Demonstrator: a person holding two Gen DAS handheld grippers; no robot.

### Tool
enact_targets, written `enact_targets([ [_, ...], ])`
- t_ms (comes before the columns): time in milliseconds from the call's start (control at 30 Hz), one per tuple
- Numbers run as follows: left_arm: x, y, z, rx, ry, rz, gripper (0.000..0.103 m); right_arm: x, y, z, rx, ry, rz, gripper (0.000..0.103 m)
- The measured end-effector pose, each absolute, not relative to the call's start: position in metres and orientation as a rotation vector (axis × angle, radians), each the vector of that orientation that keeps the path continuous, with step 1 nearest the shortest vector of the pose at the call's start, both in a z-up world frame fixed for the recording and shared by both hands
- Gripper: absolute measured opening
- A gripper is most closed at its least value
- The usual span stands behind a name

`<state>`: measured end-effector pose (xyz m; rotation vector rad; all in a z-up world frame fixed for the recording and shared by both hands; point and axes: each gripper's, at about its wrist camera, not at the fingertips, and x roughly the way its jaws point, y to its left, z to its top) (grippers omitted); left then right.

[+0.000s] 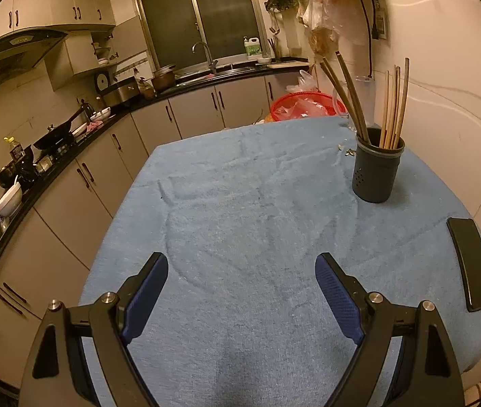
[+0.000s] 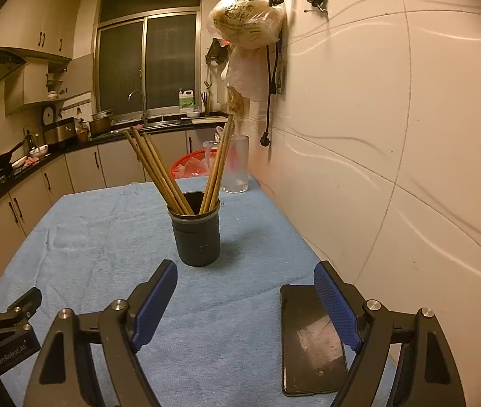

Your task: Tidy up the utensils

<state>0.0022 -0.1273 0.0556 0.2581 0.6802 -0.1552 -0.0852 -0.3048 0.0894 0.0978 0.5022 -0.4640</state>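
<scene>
Left tool (image 1: 242, 286): jaws spread wide, empty, low centre of frame over blue-clothed tabletop (image 1: 240, 203). Right tool (image 2: 245, 293): likewise wide, empty. Dark utensil holder (image 2: 195, 234): upright, centre frame, chopsticks (image 2: 159, 173) inside. Black phone (image 2: 311, 342): flat, lower right.

We are in a home kitchen: a black worktop (image 1: 70, 156) runs past cabinets (image 1: 192, 112) to a sink tap (image 1: 203, 51) under the window (image 1: 199, 17), with a range hood (image 1: 13, 51) over a wok (image 1: 58, 132) at the worktop's left stretch.
</scene>
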Motion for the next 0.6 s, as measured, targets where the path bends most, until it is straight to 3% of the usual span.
enact_targets([
  [600, 0.0028, -0.132, 0.0489, 0.269, 0.692, -0.164, 0.089, -0.0791, -0.3064, 0.0805, 0.093, 0.531, -0.46, 0.085],
])
